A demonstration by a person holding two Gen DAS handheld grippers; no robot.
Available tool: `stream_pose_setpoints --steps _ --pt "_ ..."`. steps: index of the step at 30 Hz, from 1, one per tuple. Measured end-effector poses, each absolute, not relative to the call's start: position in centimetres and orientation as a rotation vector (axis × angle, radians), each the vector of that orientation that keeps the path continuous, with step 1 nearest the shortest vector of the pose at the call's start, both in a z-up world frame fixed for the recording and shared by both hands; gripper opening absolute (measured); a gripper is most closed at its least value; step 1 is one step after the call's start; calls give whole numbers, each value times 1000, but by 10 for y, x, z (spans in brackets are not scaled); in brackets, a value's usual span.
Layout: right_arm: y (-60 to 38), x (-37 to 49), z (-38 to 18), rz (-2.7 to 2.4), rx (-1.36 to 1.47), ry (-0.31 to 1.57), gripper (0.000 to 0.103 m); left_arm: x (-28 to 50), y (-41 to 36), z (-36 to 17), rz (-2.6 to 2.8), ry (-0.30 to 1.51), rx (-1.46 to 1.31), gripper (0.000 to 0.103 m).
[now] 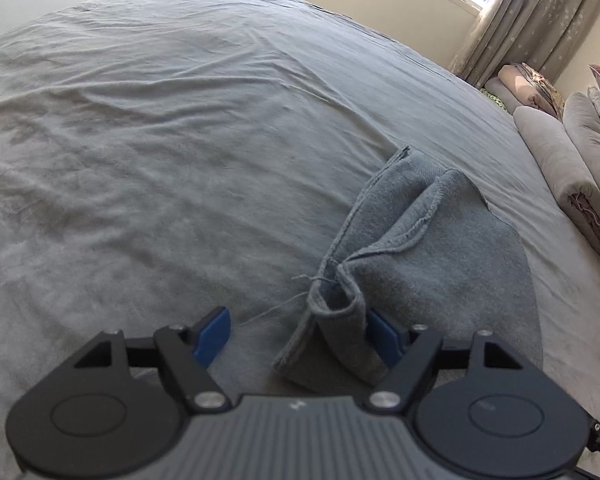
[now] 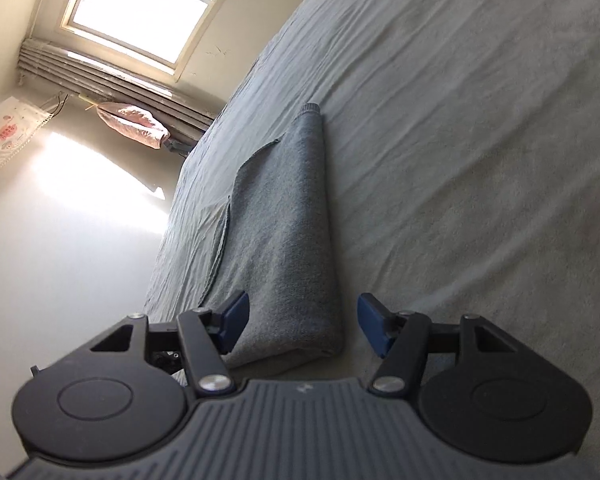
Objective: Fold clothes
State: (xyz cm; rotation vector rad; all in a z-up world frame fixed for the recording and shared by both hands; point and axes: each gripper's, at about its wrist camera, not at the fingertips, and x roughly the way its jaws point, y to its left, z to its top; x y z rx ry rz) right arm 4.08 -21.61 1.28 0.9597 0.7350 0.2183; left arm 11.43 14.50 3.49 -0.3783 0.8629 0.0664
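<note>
Left wrist: left gripper (image 1: 296, 334) jaws apart, a bunched corner of the grey cloth (image 1: 428, 248) between them, one pad touching it, not clamped. Cloth lies on the bed (image 1: 160, 140), folded but rumpled at this end.

Right wrist: right gripper (image 2: 302, 322) jaws apart around the cloth's (image 2: 276, 240) near end, not gripping. Fold looks mostly done; corner tidying likely left.

I see a blue-grey garment (image 1: 440, 248) on my plain grey bedsheet (image 1: 160, 140). Beyond the sheet, grey curtains (image 1: 540, 12) carry pale star specks; my gripper's pads (image 1: 212, 336) are blue on black.
</note>
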Motion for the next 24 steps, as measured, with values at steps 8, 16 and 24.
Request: stream_pose_setpoints --steps 8,16,24 --pt "-183 51 10 223 922 791 24 108 147 42 40 826 -454 10" --pt "-207 53 31 270 835 780 20 103 147 38 21 908 -495 15" --pt "-217 61 33 262 774 811 19 98 132 46 3 918 -423 65"
